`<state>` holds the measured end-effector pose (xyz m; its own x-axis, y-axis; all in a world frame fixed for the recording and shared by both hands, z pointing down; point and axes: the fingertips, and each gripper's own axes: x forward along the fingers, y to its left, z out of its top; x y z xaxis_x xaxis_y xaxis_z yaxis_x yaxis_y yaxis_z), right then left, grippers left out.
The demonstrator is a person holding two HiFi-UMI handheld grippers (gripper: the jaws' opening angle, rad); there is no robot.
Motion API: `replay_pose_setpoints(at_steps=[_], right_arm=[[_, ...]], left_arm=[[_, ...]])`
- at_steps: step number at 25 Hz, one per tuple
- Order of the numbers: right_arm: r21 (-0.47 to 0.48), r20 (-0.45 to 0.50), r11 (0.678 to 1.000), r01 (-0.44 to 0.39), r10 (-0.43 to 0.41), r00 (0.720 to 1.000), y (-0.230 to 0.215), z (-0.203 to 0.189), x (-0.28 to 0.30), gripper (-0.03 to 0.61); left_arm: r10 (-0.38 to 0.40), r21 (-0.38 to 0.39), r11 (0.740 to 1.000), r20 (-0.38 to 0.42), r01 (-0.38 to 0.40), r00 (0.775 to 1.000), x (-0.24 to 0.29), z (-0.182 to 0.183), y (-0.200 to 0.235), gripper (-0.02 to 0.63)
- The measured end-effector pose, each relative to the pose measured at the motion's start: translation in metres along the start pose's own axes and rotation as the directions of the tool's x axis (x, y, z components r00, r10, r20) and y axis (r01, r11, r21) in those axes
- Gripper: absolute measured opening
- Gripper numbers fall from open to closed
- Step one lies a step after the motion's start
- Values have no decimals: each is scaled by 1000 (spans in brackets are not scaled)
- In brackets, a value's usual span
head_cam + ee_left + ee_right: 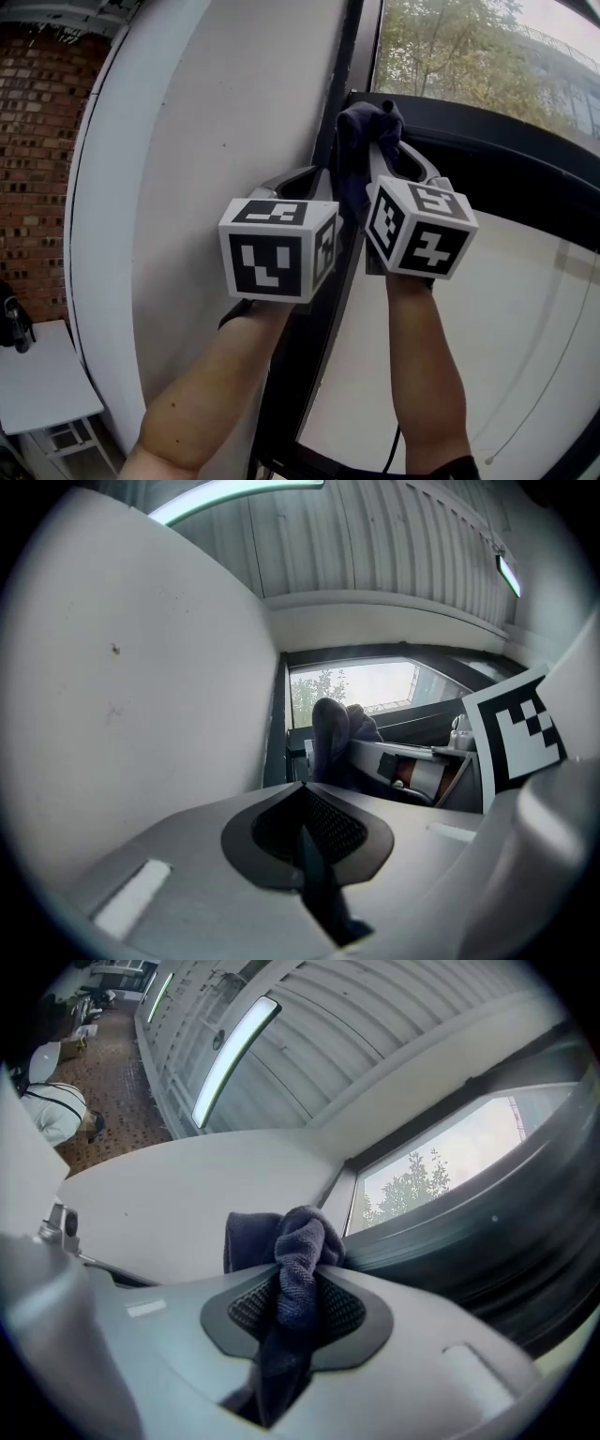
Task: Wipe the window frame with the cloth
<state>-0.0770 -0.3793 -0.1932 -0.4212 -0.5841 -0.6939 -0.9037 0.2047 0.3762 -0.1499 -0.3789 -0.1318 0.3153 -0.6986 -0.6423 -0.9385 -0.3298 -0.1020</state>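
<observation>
Cloth (298,1241) is dark and bunched, pinched in my right gripper (295,1312). Its jaws are clenched on a twisted fold, with a loose wad standing out past the tips and a tail hanging back between the pads. I hold it high, at the corner where the upright of the dark window frame (330,84) meets the crossbar. From the head view the wad lies over that upright, but I cannot tell whether it is pressing on it or just short of it. My left gripper (305,822) is clenched on nothing, jaws together. It sits just beside the right one, between it and the white wall (234,94). The main risk I see is the grip: only a narrow twist of cloth is caught, so dragging it along the frame could tug it loose and drop it. The wad is also small and lumpy, so a stroke may clean only a thin strip or skip the groove beside the glass (450,47). If I lean in too hard the cloth could fold aside and let the hard jaw tips scrape the frame. With both grippers this close, a sideways stroke could knock the left one against the right or into the wall, so I judge it should move clear first.
</observation>
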Motion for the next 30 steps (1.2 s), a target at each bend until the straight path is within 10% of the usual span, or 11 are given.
replay_pose_setpoints(at_steps=[30], right_arm=[[-172, -72, 962, 212, -227, 971, -89, 24, -73, 84]], left_arm=[[-166, -60, 984, 23, 167, 986, 22, 4, -73, -12]])
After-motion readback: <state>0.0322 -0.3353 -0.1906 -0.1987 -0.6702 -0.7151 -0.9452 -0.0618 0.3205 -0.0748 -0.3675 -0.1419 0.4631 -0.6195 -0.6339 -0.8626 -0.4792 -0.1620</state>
